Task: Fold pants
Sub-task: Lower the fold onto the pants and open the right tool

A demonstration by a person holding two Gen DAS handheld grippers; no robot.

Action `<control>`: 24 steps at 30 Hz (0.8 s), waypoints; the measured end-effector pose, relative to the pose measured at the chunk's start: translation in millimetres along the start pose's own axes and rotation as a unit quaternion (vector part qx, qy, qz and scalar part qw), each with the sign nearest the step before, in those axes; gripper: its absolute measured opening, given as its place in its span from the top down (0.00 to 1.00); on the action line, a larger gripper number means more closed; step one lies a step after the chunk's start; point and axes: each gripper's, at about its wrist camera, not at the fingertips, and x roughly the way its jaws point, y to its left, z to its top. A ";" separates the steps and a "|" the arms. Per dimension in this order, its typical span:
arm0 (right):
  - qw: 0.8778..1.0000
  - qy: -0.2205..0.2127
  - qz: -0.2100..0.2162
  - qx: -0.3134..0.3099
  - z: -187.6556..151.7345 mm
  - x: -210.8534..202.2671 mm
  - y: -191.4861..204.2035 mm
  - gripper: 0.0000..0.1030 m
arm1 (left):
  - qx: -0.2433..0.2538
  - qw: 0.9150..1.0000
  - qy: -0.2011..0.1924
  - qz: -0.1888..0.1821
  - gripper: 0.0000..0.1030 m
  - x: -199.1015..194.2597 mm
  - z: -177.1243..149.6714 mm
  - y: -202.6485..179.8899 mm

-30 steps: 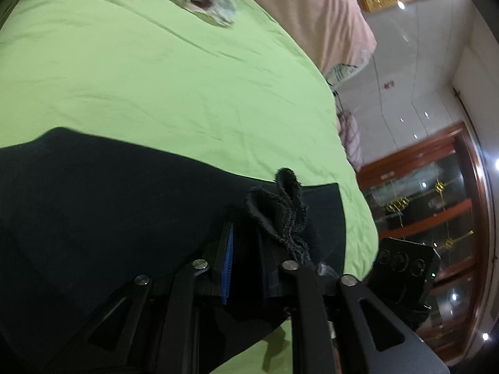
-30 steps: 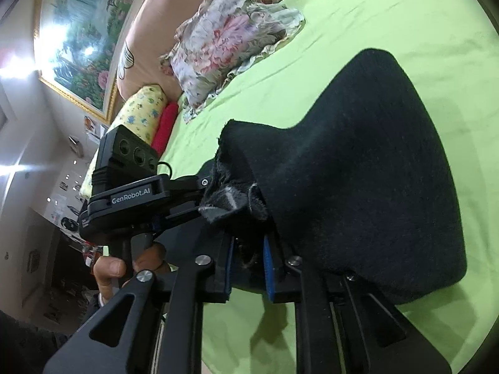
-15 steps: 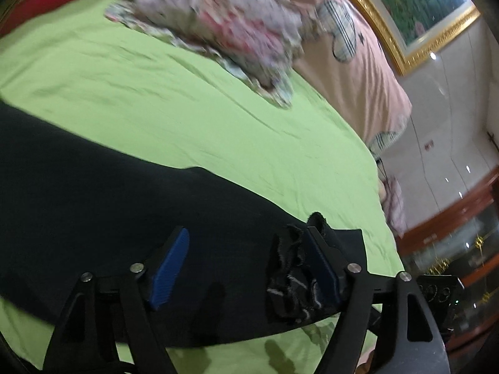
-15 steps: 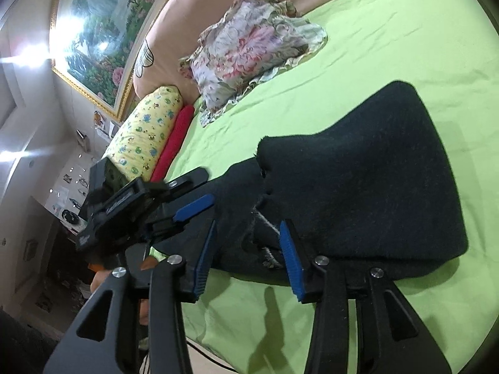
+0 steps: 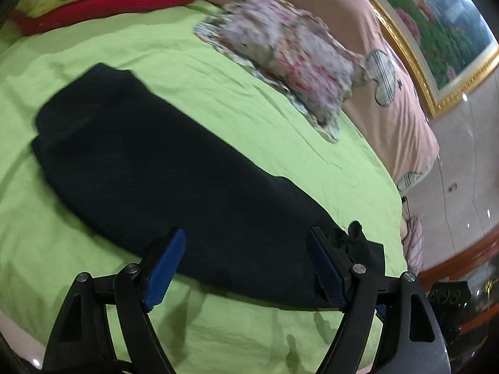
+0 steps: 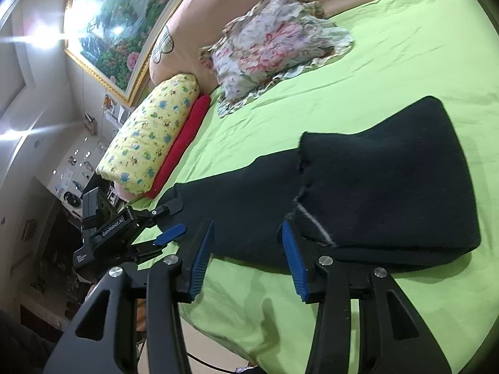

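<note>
The black pants (image 5: 162,168) lie flat on the green bed sheet (image 5: 218,99), folded lengthwise into one long dark band that runs from the far left toward the near right in the left wrist view. In the right wrist view the pants (image 6: 389,187) show a doubled layer on the right, its raw edge crossing the band about midway.

The left gripper (image 5: 246,265) hangs over the near edge of the pants with its blue-padded fingers (image 5: 165,265) spread wide and nothing between them; a frayed bit of cloth sits just beside its right finger. The right gripper (image 6: 246,255) is likewise spread apart and empty, at the near edge of the pants beside the fold's raw edge.

A floral pillow (image 6: 274,53) lies at the far side of the bed, well apart from the pants. A yellow patterned pillow (image 6: 149,134) rests on a red cushion (image 6: 184,143) at the left.
</note>
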 end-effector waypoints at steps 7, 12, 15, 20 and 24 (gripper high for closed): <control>1.000 0.013 0.002 -0.014 -3.2 9.0 13.9 0.52 | -0.057 0.998 -0.024 0.009 0.22 -33.0 -4.3 43.3; 0.999 0.032 0.003 -0.041 -2.2 23.1 28.1 0.52 | -0.096 0.995 -0.035 0.021 0.22 -46.0 -5.1 72.6; 0.996 0.051 0.004 -0.072 5.1 38.4 41.3 0.52 | -0.111 0.992 -0.042 0.031 0.22 -51.3 -4.0 87.4; 0.989 0.086 0.009 -0.119 26.6 70.4 59.8 0.52 | -0.134 0.989 -0.045 0.038 0.22 -51.9 0.3 107.1; 0.982 0.118 0.016 -0.144 41.5 98.9 73.7 0.52 | -0.148 0.987 -0.045 0.038 0.22 -50.5 3.7 116.5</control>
